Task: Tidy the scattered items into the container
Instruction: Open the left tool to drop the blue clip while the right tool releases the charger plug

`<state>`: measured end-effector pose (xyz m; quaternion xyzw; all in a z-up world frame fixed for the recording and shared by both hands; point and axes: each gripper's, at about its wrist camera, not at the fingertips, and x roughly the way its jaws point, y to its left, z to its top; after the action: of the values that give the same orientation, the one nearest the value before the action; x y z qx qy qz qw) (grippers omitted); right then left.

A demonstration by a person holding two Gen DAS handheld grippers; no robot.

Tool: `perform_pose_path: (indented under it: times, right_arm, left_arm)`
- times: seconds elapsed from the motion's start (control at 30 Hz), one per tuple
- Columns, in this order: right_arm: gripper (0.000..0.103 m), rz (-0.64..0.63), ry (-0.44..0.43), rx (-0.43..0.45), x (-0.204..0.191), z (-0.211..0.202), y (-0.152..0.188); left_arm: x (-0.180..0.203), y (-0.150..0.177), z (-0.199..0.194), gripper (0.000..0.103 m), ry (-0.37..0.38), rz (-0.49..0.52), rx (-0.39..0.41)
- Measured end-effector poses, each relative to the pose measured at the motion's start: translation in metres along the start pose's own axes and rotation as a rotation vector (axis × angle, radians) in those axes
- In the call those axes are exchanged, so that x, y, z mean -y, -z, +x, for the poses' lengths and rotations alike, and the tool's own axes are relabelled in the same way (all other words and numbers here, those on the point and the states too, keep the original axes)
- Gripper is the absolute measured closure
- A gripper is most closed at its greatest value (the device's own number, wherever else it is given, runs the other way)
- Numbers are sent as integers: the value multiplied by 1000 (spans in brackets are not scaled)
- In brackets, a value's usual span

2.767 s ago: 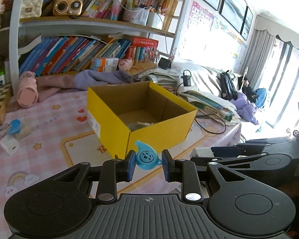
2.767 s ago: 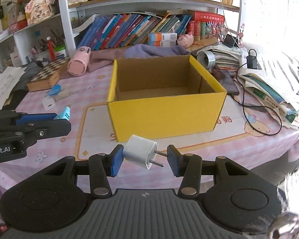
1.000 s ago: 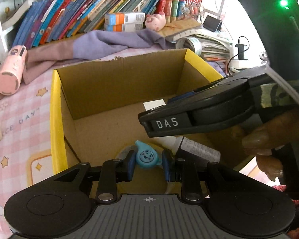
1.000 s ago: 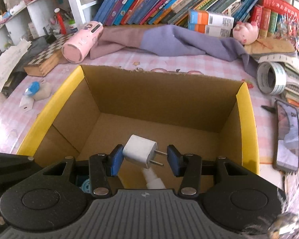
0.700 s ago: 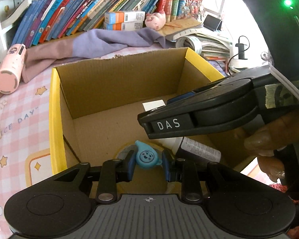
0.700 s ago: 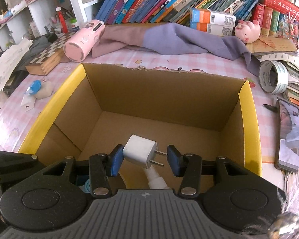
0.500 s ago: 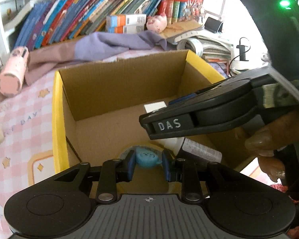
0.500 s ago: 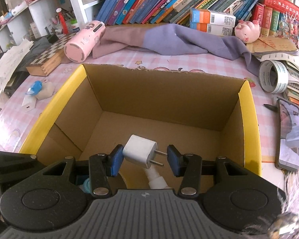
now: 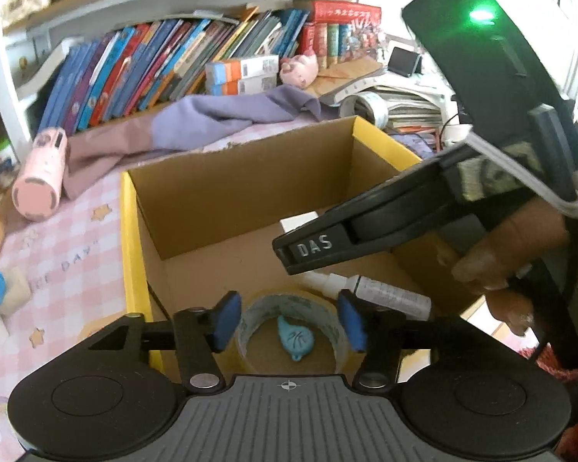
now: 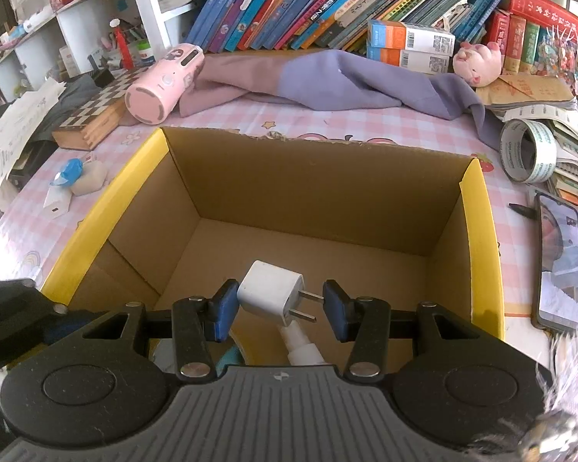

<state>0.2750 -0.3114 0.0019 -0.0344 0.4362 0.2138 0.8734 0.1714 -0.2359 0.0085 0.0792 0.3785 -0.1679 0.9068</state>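
Both grippers hang over a yellow cardboard box. My left gripper is opening, with nothing between its blue pads. A small blue teardrop-shaped piece lies below it on the box floor, inside a roll of clear tape. A white bottle rests beside the roll. My right gripper is shut on a white plug adapter, its prongs pointing right, above the box interior. The bottle's tip shows beneath it. The right gripper's black body crosses the left wrist view.
On the pink checked tablecloth left of the box lie a blue-and-white small item and a white charger. A pink cylinder, a chessboard box, purple cloth, a tape roll and a phone surround the box.
My left gripper's jaws have spread and the blue piece has dropped from them into the tape roll on the box floor. The right gripper still holds the adapter in the same place.
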Motion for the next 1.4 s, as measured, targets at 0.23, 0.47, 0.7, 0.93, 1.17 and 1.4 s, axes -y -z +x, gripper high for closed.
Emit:
perform_pose_path:
  times: [0.23,0.47,0.7,0.93,1.17,1.4]
  right_arm:
    - [57,17,12,28,2,-4,1]
    - [53,38,54,100,-6,-25,10]
    - [53,21,109,158,-26,-52,23]
    - [53,12,161,215,-49,-76,37]
    - [52,36,207,255,-76,-91,53]
    - [52,55,261,279,-105,-100,67]
  left_arm:
    - [2,5,-20,34,-13,44,77]
    - [-3,9,-38,32,-13,56,138]
    - [-10,20,-61,27,25,69,207]
    - [-19,30,-79,26,57,86,258]
    - [-35,47,-97,26,79,90,277]
    - [-63,69,-116,26,87,42,295]
